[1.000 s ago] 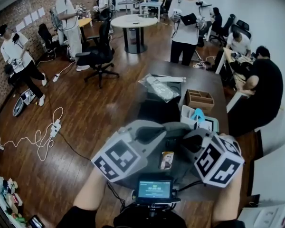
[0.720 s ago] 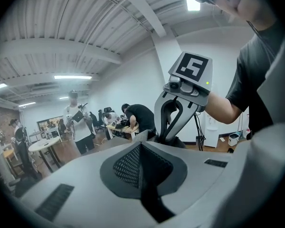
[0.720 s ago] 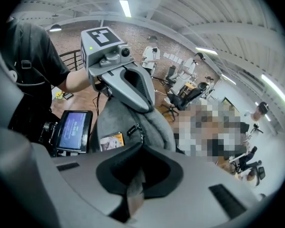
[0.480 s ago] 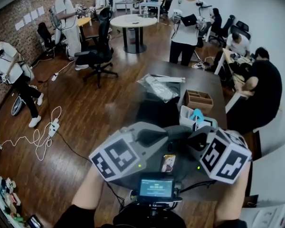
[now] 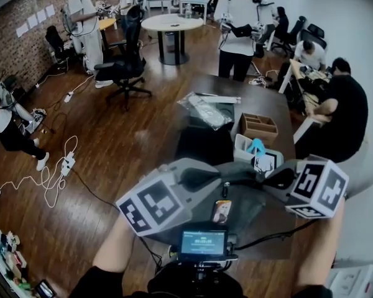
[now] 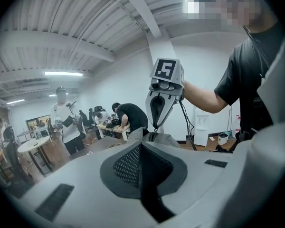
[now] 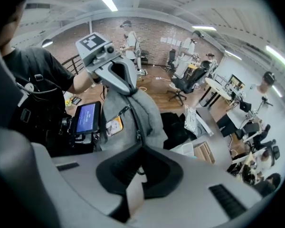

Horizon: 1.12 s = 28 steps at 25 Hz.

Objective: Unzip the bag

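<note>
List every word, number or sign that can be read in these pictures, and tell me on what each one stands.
No text can be read with certainty.
Screen at the person's chest: lines of text, too small to read.
Tag on the grey bag: a picture, print blurred.
Marker cubes: black-and-white square patterns, no words.
Papers on the brick wall: too small.
</note>
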Each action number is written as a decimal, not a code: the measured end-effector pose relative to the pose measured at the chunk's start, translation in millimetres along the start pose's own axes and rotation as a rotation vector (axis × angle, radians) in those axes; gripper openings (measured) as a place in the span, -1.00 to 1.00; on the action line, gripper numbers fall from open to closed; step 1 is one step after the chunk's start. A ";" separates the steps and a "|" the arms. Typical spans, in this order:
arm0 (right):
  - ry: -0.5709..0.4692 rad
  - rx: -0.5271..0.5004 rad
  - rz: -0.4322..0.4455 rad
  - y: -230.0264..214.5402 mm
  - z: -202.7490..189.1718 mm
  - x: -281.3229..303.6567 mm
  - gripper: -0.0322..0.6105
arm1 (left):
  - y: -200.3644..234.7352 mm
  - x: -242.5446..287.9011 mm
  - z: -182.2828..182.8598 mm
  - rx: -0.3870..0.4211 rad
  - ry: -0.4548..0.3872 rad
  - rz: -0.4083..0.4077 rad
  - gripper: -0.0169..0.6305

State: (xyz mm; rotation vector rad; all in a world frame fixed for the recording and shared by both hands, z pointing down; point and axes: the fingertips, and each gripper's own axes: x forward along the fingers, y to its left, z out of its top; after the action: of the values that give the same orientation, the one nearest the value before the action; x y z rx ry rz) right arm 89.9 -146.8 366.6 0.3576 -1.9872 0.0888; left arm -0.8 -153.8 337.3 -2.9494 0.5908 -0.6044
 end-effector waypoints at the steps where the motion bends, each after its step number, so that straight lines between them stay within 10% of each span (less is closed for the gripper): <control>1: -0.004 0.025 0.003 -2.4 -7.5 -1.5 -0.86 | -0.5 0.3 0.0 0.003 0.002 -0.002 -0.94; 6: -0.072 0.173 0.095 -6.2 -47.6 21.9 -0.86 | 0.0 -2.0 -0.8 -0.002 -0.002 -0.015 -0.94; 10: 0.111 0.367 0.103 -13.6 -147.6 64.2 -0.89 | 4.9 -6.7 -4.4 -0.006 0.005 0.002 -0.93; 12: -0.050 0.430 0.175 -0.8 -155.7 71.1 -0.89 | 0.6 -9.9 -2.3 -0.019 -0.008 -0.013 -0.93; 16: -0.487 0.265 0.148 15.1 -79.4 28.2 -0.88 | -3.6 -5.1 -1.1 0.009 0.005 0.003 -0.93; 20: -0.414 0.045 -0.029 7.5 -58.9 23.8 -0.54 | -1.3 -3.8 -0.9 -0.001 -0.002 0.006 -0.93; 28: -0.393 -0.103 -0.086 -1.3 -55.3 30.6 -0.35 | -8.1 -5.0 -0.9 0.003 0.002 -0.012 -0.93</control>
State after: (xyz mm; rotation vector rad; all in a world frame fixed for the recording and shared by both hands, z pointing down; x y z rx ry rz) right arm 126.7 -142.3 417.8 0.4174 -2.3489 -0.1497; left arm -2.5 -144.4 337.5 -2.9519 0.5730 -0.6087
